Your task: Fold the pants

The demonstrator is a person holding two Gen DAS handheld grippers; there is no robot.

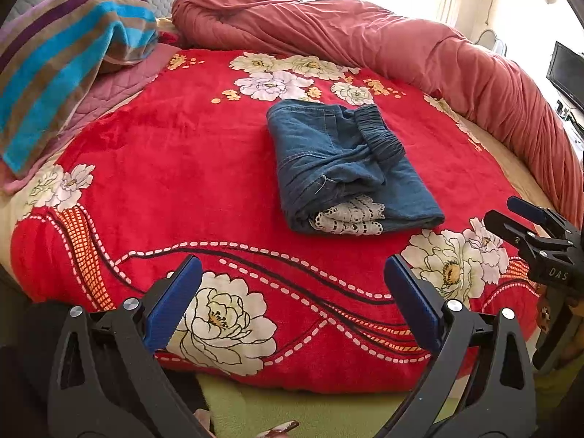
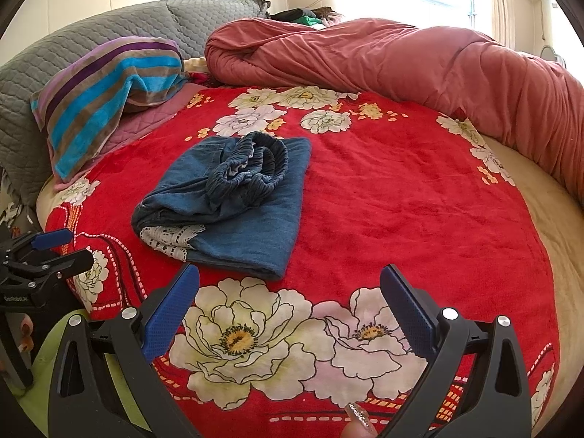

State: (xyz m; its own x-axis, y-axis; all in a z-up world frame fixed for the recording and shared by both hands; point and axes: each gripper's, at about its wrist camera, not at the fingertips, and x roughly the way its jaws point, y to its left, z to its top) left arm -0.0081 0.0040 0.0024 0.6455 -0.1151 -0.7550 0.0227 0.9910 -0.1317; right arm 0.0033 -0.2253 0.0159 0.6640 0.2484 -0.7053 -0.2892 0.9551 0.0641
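Observation:
Blue denim pants (image 1: 343, 164) lie folded into a compact bundle on the red floral blanket (image 1: 182, 153), with the elastic waistband on top and white lace hems showing at the near end. They also show in the right wrist view (image 2: 233, 197). My left gripper (image 1: 292, 292) is open and empty, held back near the blanket's front edge. My right gripper (image 2: 288, 299) is open and empty, just short of the bundle. The right gripper also shows at the right edge of the left wrist view (image 1: 511, 215), and the left gripper shows at the left edge of the right wrist view (image 2: 65, 244).
A rolled pink-red duvet (image 1: 365, 29) curves along the back and right of the bed. A striped towel (image 1: 65, 58) lies over a pillow at the left. A grey quilted headboard (image 2: 73, 43) stands behind. A dark monitor (image 1: 565, 73) stands at the far right.

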